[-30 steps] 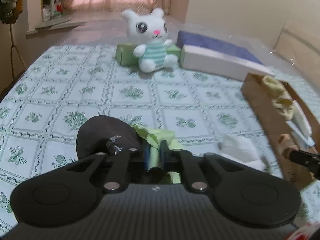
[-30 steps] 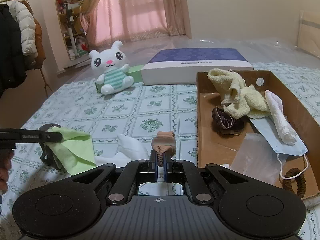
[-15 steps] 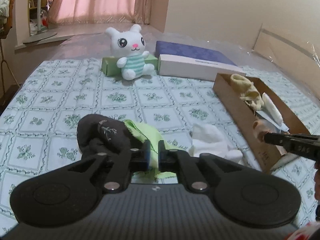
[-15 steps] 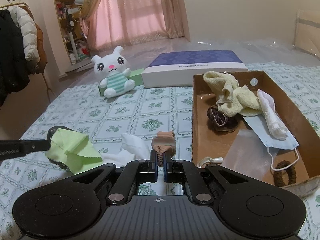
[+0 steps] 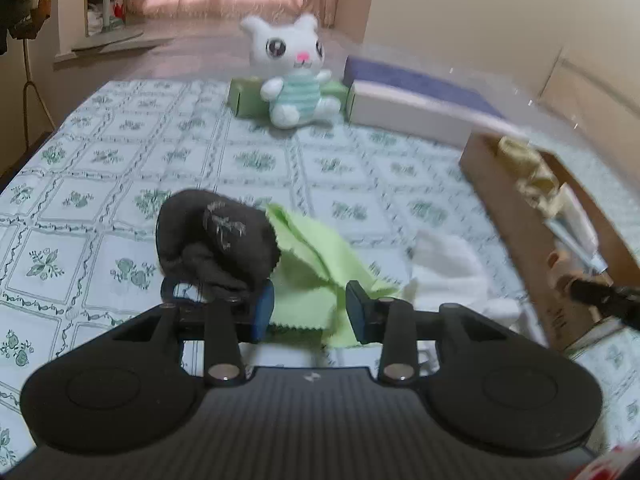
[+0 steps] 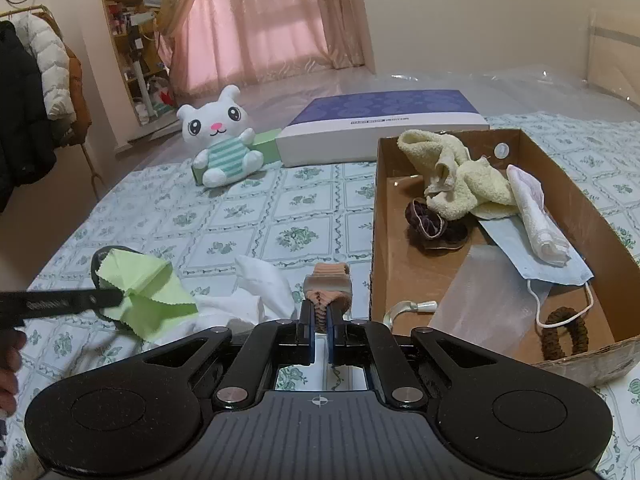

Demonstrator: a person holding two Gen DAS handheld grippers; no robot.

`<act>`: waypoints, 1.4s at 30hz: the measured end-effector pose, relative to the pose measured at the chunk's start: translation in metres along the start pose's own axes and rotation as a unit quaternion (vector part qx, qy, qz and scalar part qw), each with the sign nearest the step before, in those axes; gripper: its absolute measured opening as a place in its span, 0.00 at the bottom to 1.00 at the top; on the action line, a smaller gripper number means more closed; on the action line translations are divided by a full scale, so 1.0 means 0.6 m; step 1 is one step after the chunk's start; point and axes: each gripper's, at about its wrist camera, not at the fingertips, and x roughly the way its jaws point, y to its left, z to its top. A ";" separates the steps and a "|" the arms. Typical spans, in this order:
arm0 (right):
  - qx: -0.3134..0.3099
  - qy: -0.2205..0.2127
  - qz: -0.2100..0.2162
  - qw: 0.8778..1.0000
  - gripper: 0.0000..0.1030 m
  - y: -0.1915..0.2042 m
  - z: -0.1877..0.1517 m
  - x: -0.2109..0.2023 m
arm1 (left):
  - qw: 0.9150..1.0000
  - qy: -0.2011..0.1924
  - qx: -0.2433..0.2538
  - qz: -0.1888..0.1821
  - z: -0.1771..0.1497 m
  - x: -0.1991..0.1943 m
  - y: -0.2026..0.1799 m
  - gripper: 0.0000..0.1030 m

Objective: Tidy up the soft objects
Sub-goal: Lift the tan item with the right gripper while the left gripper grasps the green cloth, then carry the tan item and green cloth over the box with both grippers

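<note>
Left hand-held gripper [image 5: 310, 312]: jaws just opening, part-open, green cloth [image 5: 316, 264] loose between them on the bed. Right hand-held gripper [image 6: 319, 330] pinches tan scrunchie [image 6: 328, 284] beside cardboard box [image 6: 374, 216], likely for boxing.

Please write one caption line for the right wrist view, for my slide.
Right gripper shut on a peach ribbed cloth beside the cardboard box of soft items.

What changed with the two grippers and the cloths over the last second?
The left gripper has just opened, letting go of the green cloth, which lies loose between its jaws. The right gripper stayed shut on the tan band; the cardboard box is unchanged.
</note>
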 end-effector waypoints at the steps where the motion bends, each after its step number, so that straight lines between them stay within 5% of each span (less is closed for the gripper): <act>1: 0.000 0.000 -0.001 1.000 0.05 0.000 -0.001 0.000 | 1.000 -0.007 0.000 -0.002 0.001 -0.007 0.001 0.35; 8: 0.003 0.001 -0.002 1.000 0.05 -0.002 -0.002 0.002 | 1.000 -0.017 0.008 0.007 0.018 0.005 0.001 0.33; 11: 0.004 0.002 -0.005 1.000 0.05 -0.003 -0.001 0.002 | 1.000 -0.006 0.011 0.005 0.020 0.025 -0.001 0.01; 21: 0.010 -0.004 -0.008 1.000 0.05 -0.008 -0.004 -0.020 | 0.998 -0.019 0.031 -0.041 -0.012 -0.073 -0.008 0.00; 30: 0.010 0.001 0.000 1.000 0.05 0.002 -0.023 -0.049 | 0.999 -0.006 0.040 -0.010 -0.075 -0.205 0.029 0.00; 35: 0.007 0.000 0.005 1.000 0.05 0.010 -0.030 -0.061 | 0.999 0.039 0.016 -0.019 -0.099 -0.158 0.031 0.00; 42: 0.006 -0.001 0.004 1.000 0.05 0.009 -0.033 -0.072 | 0.995 0.093 0.014 0.034 -0.137 -0.083 0.041 0.05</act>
